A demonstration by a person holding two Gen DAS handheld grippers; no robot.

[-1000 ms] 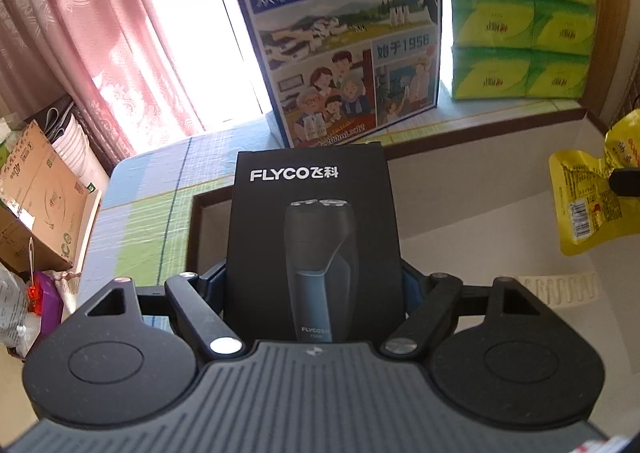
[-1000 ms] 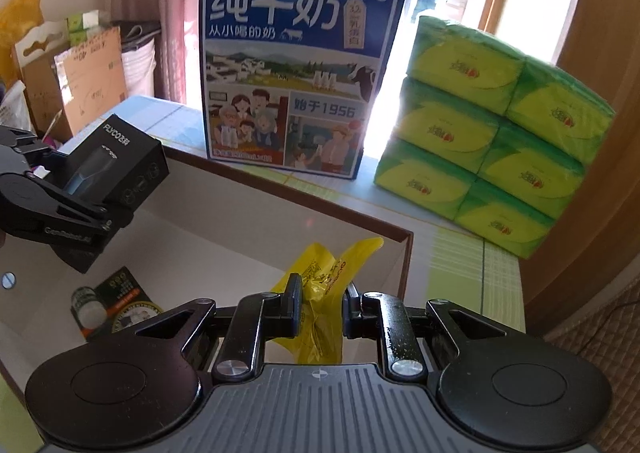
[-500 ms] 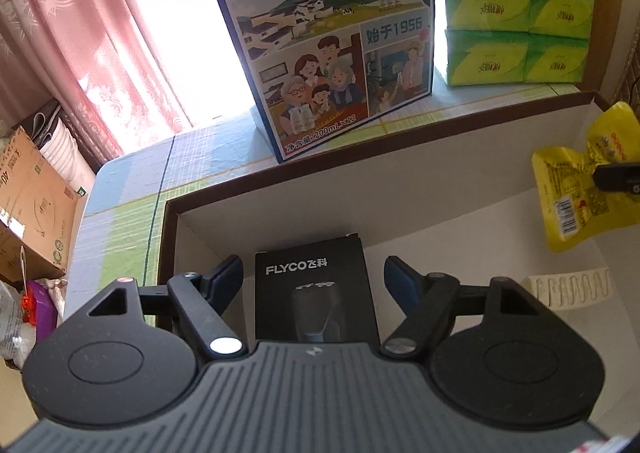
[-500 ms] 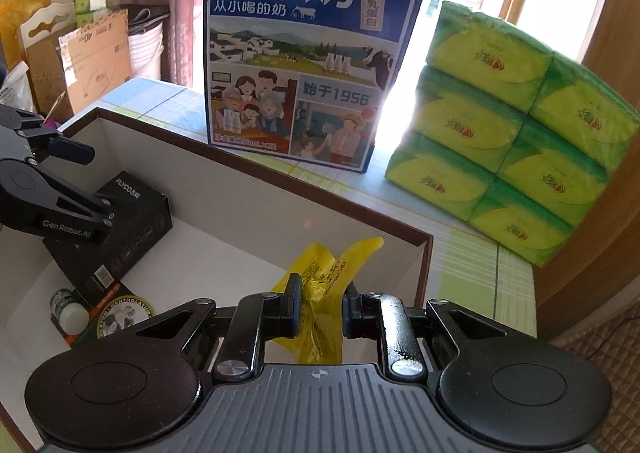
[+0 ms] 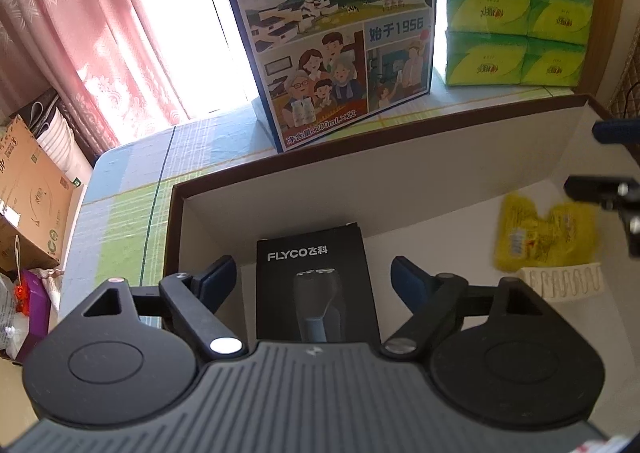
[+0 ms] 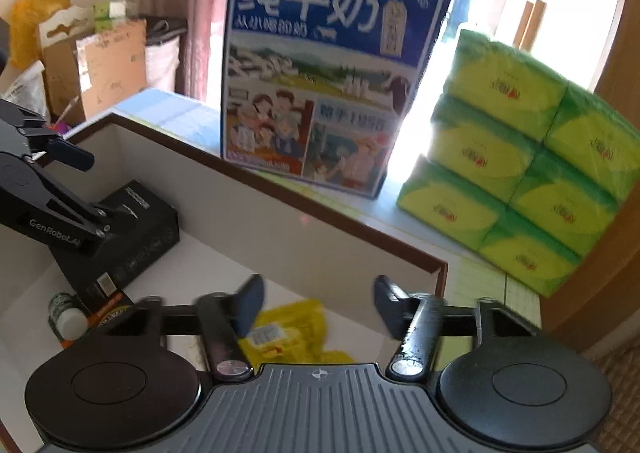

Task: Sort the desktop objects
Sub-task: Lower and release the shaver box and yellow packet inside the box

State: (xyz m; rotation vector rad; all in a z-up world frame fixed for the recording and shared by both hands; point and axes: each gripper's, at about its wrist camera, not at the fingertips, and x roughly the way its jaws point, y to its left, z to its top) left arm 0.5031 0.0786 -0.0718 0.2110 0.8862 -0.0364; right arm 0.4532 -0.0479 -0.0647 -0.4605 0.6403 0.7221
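The black cardboard shaver box [image 5: 316, 289] lies in the white open carton [image 5: 400, 169] between the spread left gripper [image 5: 314, 277]; stiff and light, best held by its long sides. The crinkly yellow snack pouch [image 6: 288, 333] lies below the spread right gripper [image 6: 318, 299].

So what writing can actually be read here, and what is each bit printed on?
"FLYCO飞科": black shaver box in the big open box.
"从小喝的奶", "始于1956", "200mL×12": blue milk carton behind it; its big title reads "纯牛奶" in the right view.
"GenRobot.AI": arm of the left tongs.
Green tissue packs: red logo too small.
Yellow pouch: blurred.
Cardboard box: print unreadable.
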